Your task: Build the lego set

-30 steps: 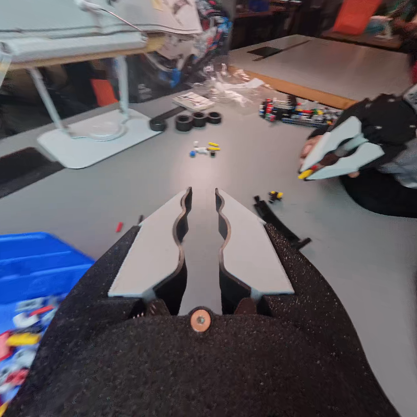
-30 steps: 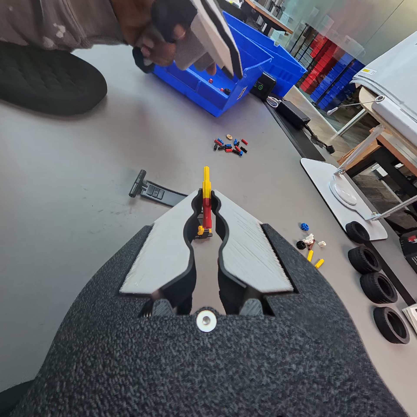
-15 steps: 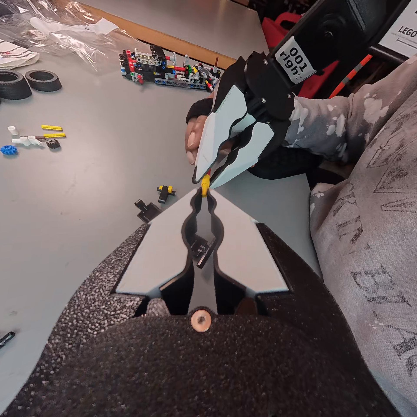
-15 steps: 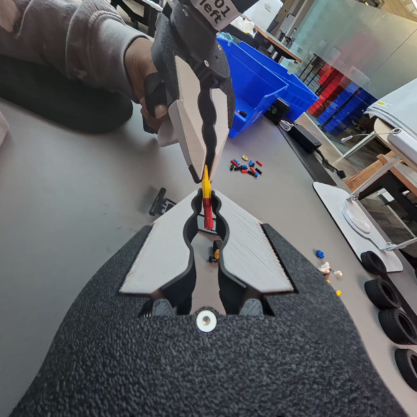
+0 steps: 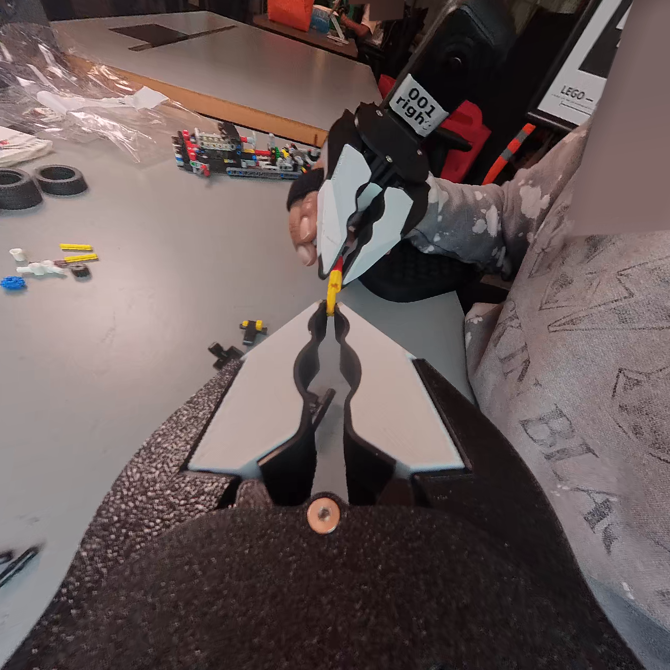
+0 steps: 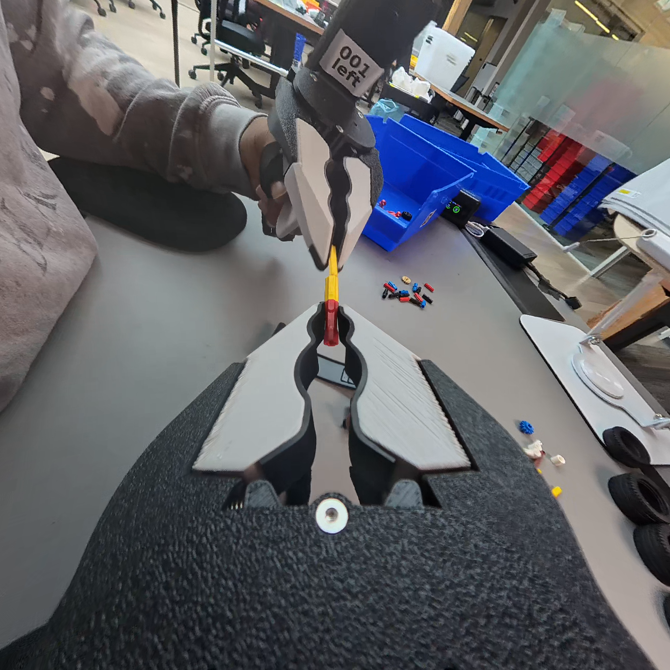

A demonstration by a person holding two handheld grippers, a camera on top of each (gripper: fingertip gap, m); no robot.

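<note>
I see a grey table [image 5: 152, 362] carrying a part-built lego chassis [image 5: 243, 154], black tyres [image 5: 34, 183], loose pins [image 6: 408, 293] (red, blue, black) and blue bins [image 6: 417, 188].

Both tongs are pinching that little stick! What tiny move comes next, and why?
Probably the left tongs pull gently away. They pinch the yellow axle while the right tongs clamp the red piece on its other end. That could slide the axle out, though a push to seat it is also possible.

Glossy plastic yellow axle [image 6: 332, 281], matt smooth grey table [image 5: 152, 326], rough blk rubber tyres [image 5: 60, 179]
</note>
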